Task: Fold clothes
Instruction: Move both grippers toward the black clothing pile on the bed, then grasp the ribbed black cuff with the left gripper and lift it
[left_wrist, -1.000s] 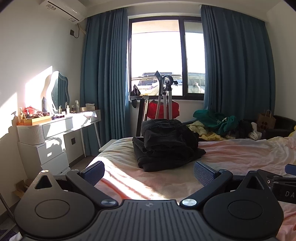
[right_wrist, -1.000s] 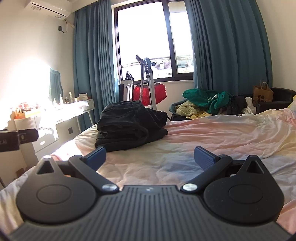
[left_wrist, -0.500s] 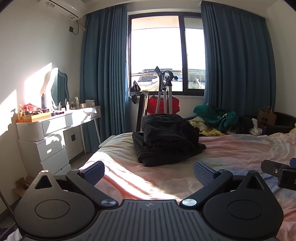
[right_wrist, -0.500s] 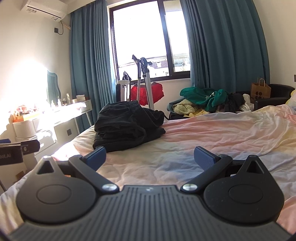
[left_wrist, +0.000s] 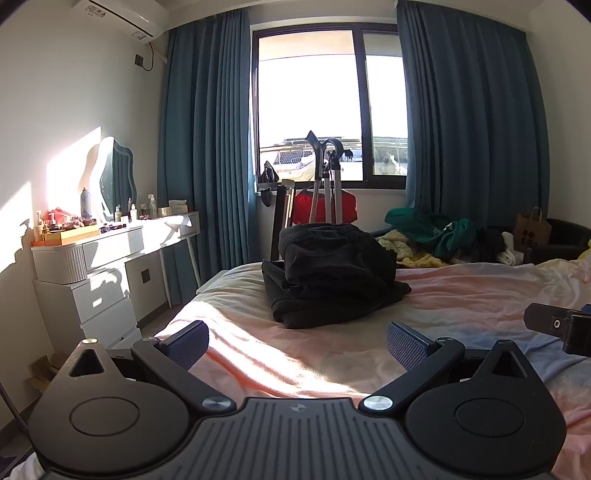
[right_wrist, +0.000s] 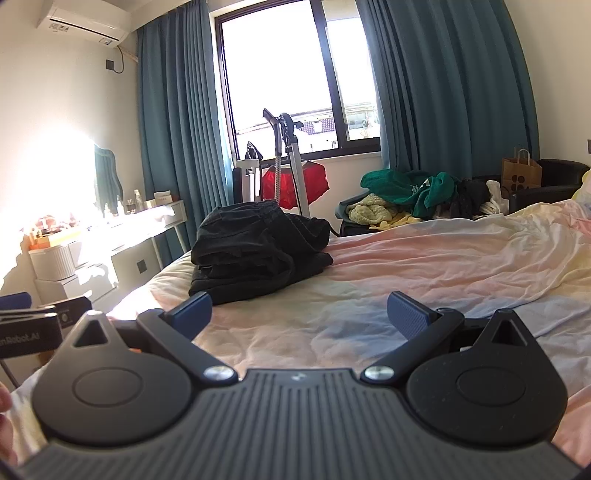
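Observation:
A stack of folded black clothes (left_wrist: 332, 273) lies on the bed (left_wrist: 461, 295) near its far left corner; it also shows in the right wrist view (right_wrist: 258, 251). My left gripper (left_wrist: 297, 341) is open and empty, low over the sheet, short of the stack. My right gripper (right_wrist: 299, 314) is open and empty, also over the sheet, with the stack ahead to its left. A heap of unfolded green and yellow clothes (left_wrist: 432, 236) lies beyond the bed; it also shows in the right wrist view (right_wrist: 402, 199).
A white dresser (left_wrist: 92, 266) with bottles and a mirror stands left of the bed. A garment steamer (left_wrist: 325, 177) with a red item stands by the window. A paper bag (right_wrist: 521, 173) sits on a dark armchair (right_wrist: 554, 184) at right. The bed's left edge drops off beside the stack.
Both grippers have tilted and drifted slightly, so the black stack sits a little lower and farther in view. Both stay open and empty. The stack has not moved.

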